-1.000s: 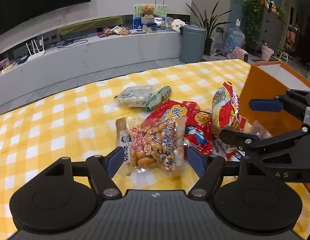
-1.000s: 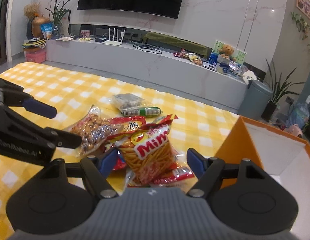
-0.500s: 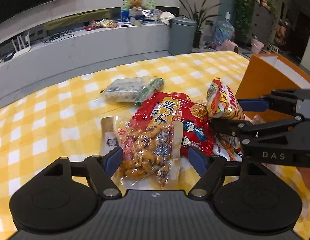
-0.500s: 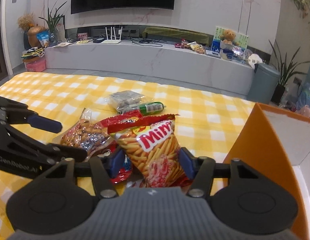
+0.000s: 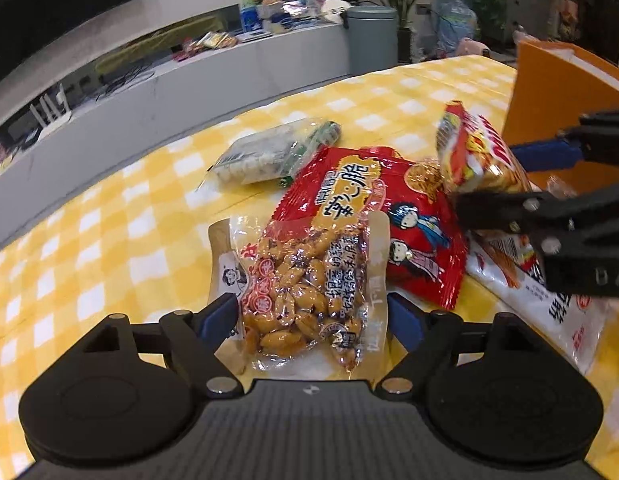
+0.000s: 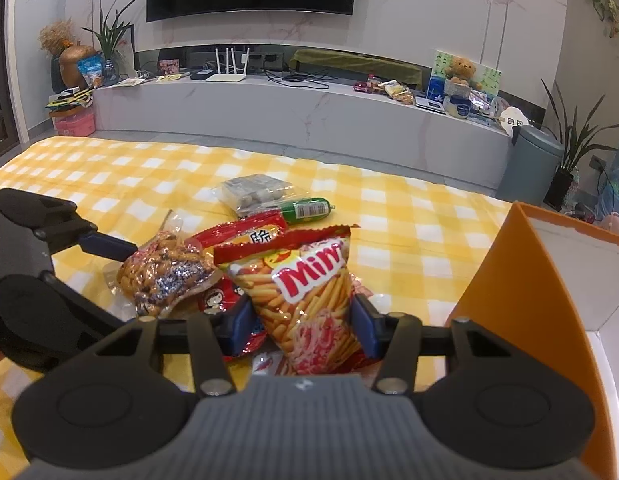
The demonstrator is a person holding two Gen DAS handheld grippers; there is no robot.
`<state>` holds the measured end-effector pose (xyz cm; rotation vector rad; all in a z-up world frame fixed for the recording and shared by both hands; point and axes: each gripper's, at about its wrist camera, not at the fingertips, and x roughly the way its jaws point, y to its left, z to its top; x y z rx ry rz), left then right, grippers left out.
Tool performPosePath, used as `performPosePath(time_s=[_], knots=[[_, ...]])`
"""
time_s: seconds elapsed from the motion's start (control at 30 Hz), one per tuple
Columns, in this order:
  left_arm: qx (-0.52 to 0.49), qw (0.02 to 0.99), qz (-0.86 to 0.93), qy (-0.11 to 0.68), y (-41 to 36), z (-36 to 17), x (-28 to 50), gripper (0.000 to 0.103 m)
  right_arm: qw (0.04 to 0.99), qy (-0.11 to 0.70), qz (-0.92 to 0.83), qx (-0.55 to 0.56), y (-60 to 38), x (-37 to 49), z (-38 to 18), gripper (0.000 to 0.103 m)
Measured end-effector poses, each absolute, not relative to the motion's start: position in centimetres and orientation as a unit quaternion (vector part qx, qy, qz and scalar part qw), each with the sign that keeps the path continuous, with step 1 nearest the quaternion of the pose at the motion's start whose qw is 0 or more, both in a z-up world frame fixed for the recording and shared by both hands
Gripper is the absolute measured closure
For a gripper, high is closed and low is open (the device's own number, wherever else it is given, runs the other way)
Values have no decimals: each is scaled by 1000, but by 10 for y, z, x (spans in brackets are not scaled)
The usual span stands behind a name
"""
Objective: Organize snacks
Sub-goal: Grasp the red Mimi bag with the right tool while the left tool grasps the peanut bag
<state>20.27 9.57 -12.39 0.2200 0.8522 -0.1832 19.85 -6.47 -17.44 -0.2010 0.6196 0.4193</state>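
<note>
R tool (image 6: 301,324) pinches Mimi bag (image 6: 305,300), bottom hidden.

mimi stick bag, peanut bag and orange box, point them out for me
Mimi stick bag (image 6: 309,296): right wrist view, middle of its front.
Peanut bag (image 5: 309,280): left wrist view, clear window over the nuts.
Orange box (image 6: 505,280): right wrist view, its orange outer wall.

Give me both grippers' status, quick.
Left gripper: shut on the clear peanut packet.
Right gripper: shut on the red Mimi sticks bag.
</note>
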Motion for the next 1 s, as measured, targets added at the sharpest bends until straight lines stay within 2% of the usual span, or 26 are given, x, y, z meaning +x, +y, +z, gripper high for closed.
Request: performPosePath(time_s=[0.3, 0.47, 0.77, 1.0], knots=[[95, 901, -73, 417, 97, -118, 202, 29, 927, 300, 204, -100, -66, 195, -172, 60], [84, 902, -69, 418, 96, -114, 193, 30, 927, 290, 212, -111, -64, 188, -169, 64], [16, 917, -54, 394, 98, -91, 151, 31, 925, 268, 225, -149, -63, 153, -157, 66], [-28, 923, -43, 382, 98, -63, 116, 31, 921, 284, 234, -124, -77, 130, -144, 66]])
